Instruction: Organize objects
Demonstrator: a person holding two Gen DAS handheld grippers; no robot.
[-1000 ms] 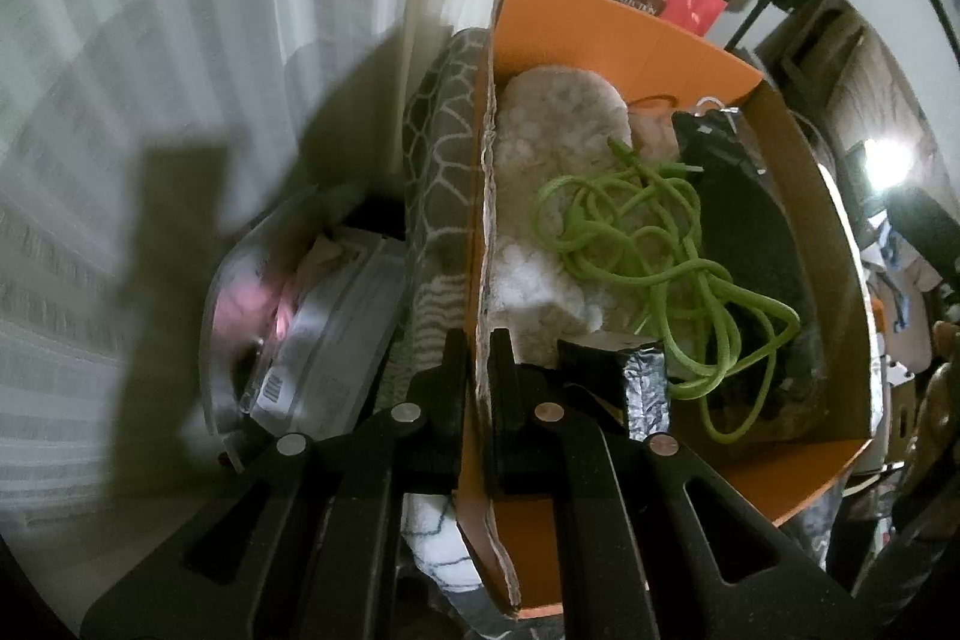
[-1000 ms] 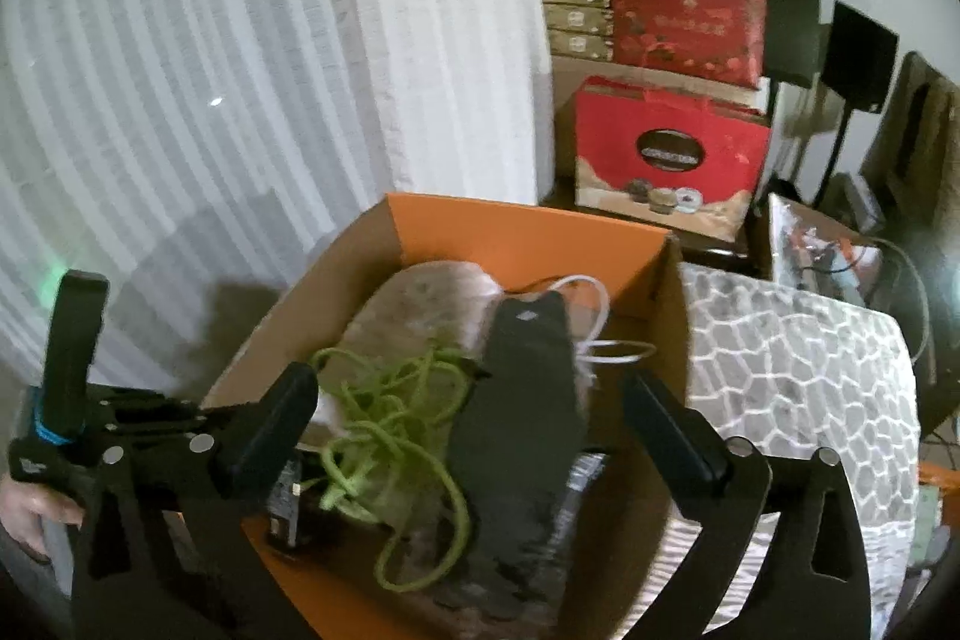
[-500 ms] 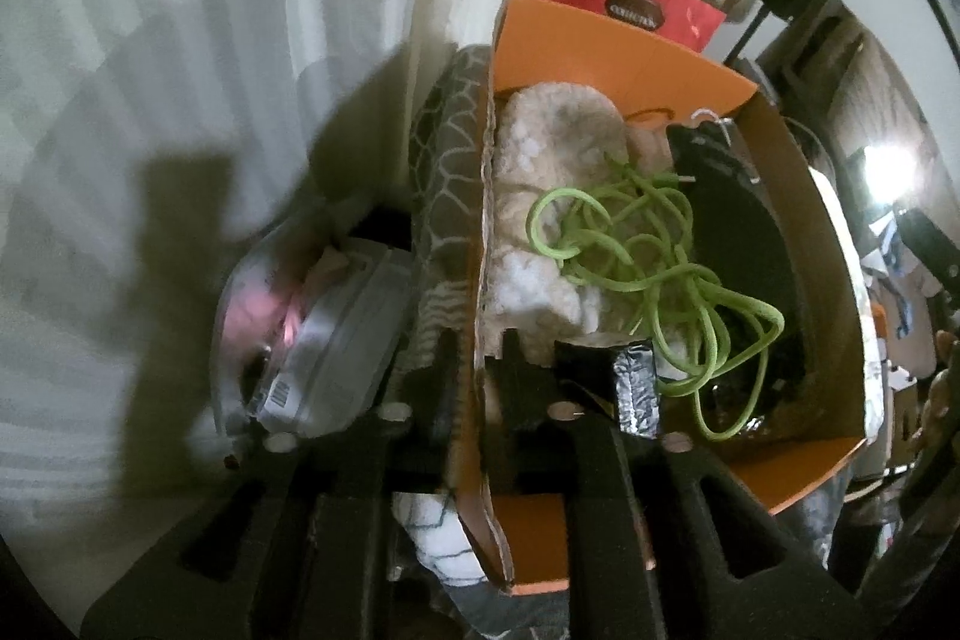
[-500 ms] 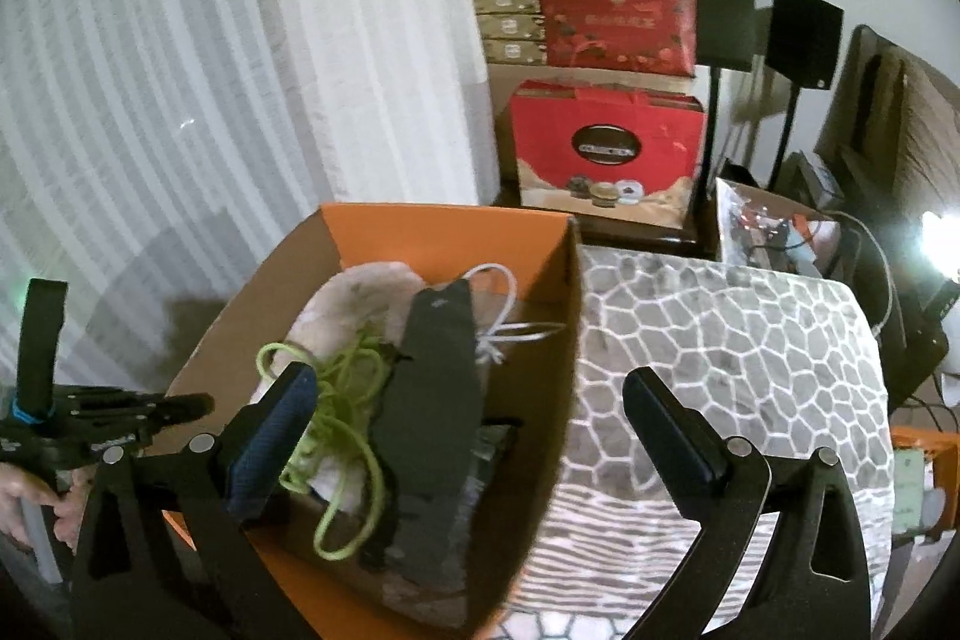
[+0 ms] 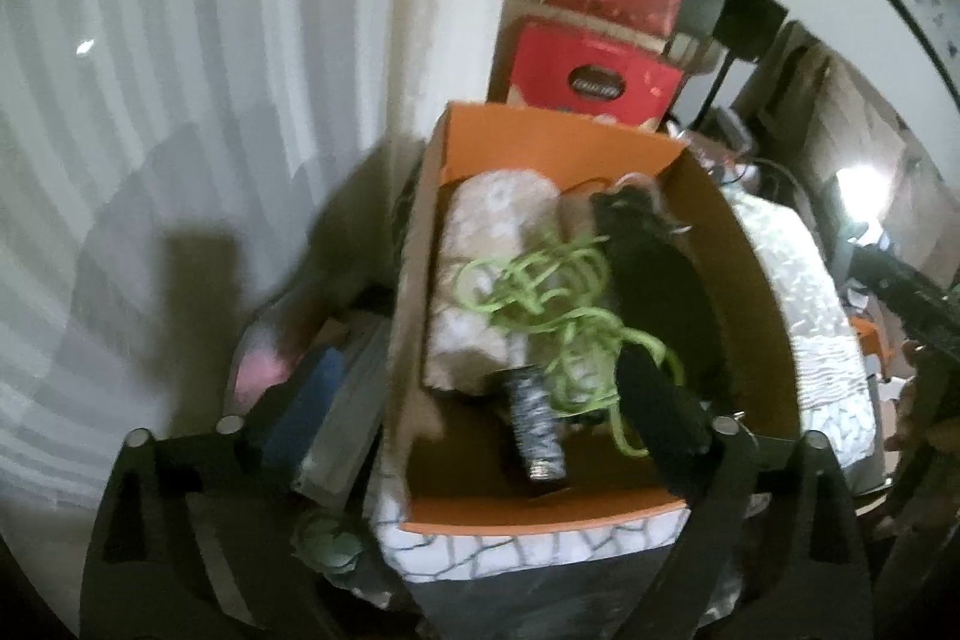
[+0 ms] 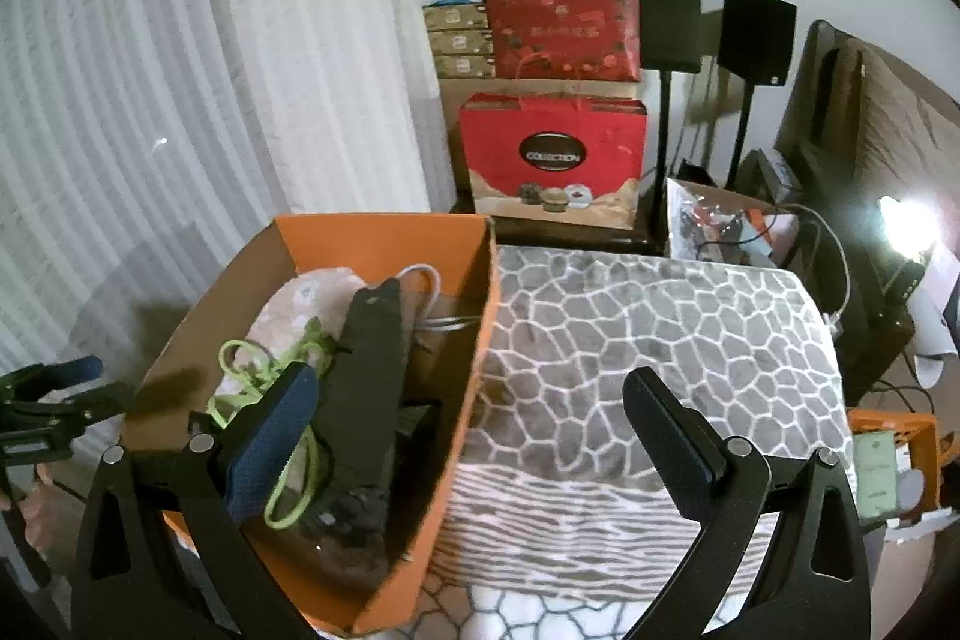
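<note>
There is one orange box (image 6: 468,340) on one grey patterned blanket (image 6: 648,340). Inside the box I count one green cord (image 5: 558,298), one long black thing (image 6: 369,388), one pale fluffy cloth (image 5: 486,244) and one small dark roll (image 5: 537,424). Behind stand two red gift bags (image 6: 552,154), three flat gold boxes (image 6: 459,40) in one pile, and two black speakers (image 6: 669,19).

You have a matt orange cardboard box (image 6: 462,400); inside it a fuzzy, nubbly cloth (image 5: 480,232), a smooth, glossy green cord (image 5: 558,304) and a matt black piece (image 6: 372,376); under the box lies a soft, plush grey-and-white blanket (image 6: 648,340); behind stand glossy red paper bags (image 6: 552,160).
</note>
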